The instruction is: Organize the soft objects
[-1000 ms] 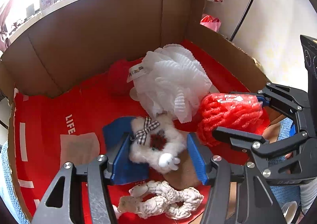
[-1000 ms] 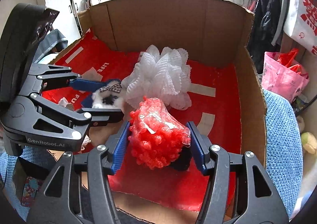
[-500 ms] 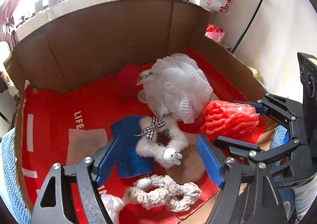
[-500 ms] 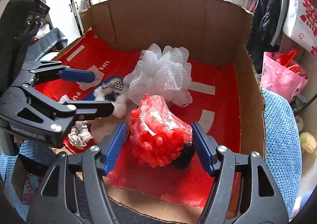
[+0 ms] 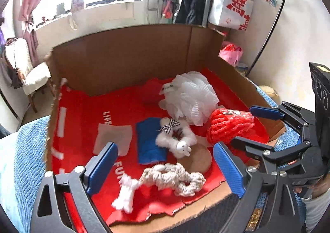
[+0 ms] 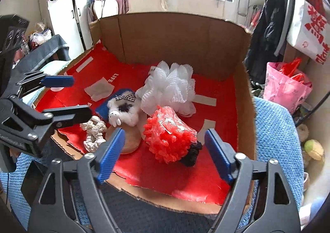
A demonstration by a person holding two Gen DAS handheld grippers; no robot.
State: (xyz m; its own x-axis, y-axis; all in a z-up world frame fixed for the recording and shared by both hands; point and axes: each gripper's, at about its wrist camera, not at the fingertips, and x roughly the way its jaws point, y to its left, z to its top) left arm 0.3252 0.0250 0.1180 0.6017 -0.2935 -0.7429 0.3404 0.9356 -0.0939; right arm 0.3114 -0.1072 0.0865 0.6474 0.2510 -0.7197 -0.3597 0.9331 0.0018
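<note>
Both sets of jaws spread, holding nothing — I'd drop my right gripper squarely over the red mesh pouf, left gripper clear.

We read "LIFE" in white on the red liner, and "FU", cut off, lower down on it. White bag carries big red Chinese characters. Tag on the white pouf has print too small to read.
</note>
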